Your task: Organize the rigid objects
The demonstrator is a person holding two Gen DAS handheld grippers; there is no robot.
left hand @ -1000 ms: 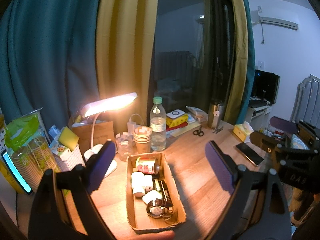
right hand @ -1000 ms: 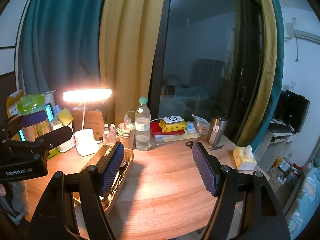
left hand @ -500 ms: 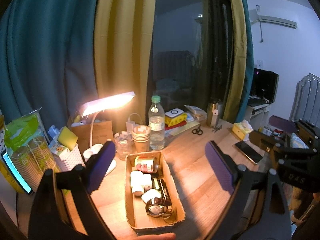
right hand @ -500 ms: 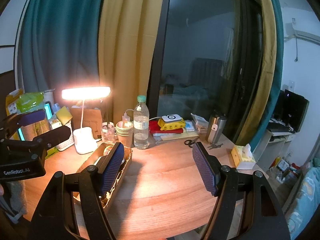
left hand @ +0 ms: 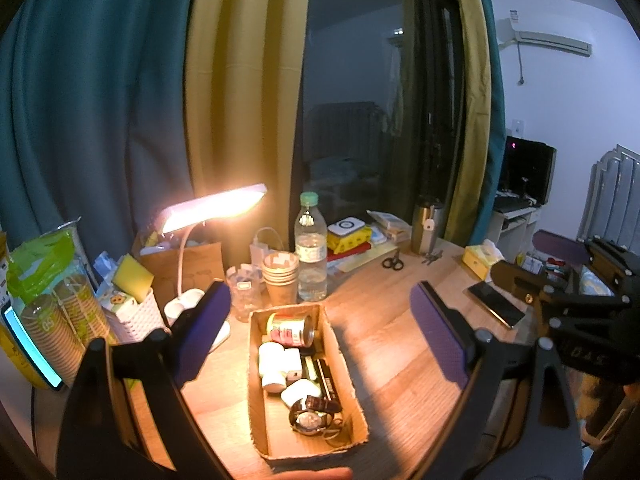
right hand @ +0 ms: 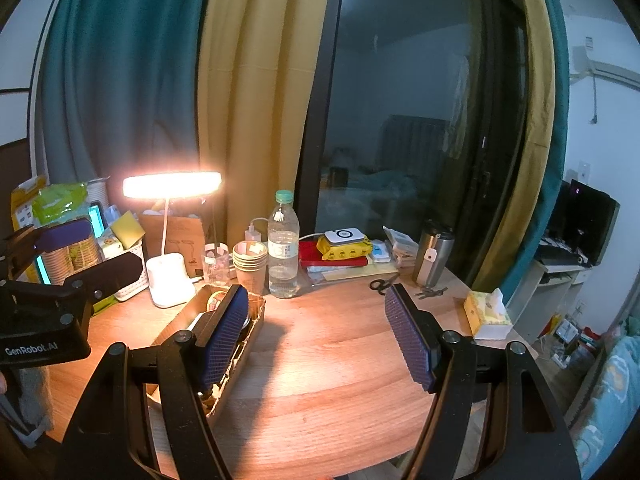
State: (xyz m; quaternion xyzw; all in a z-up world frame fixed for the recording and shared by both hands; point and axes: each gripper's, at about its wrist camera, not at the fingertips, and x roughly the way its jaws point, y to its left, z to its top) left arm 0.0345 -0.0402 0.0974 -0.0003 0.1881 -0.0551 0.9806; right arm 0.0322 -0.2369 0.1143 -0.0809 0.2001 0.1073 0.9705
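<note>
An open cardboard box (left hand: 256, 400) lies on the wooden desk (left hand: 384, 344). Inside it are a red-labelled can (left hand: 290, 330) on its side, small white bottles (left hand: 272, 360), a white case (left hand: 300, 390), a black stick-like item (left hand: 326, 374) and a wristwatch (left hand: 310, 418). Above the box hangs my left gripper (left hand: 320, 294), open and empty. In the right wrist view the box (right hand: 176, 328) sits partly behind the left finger (right hand: 224, 332). My right gripper (right hand: 316, 300) is open over bare desk to the right of the box, holding nothing.
Behind the box stand a lit desk lamp (left hand: 212, 208), a water bottle (left hand: 310, 248), stacked paper cups (left hand: 280, 276) and a clear glass (left hand: 242, 292). Scissors (left hand: 392, 262), a steel tumbler (left hand: 426, 224), a tissue box (left hand: 480, 260) and a phone (left hand: 494, 304) lie to the right. A white basket (left hand: 132, 312) stands at the left.
</note>
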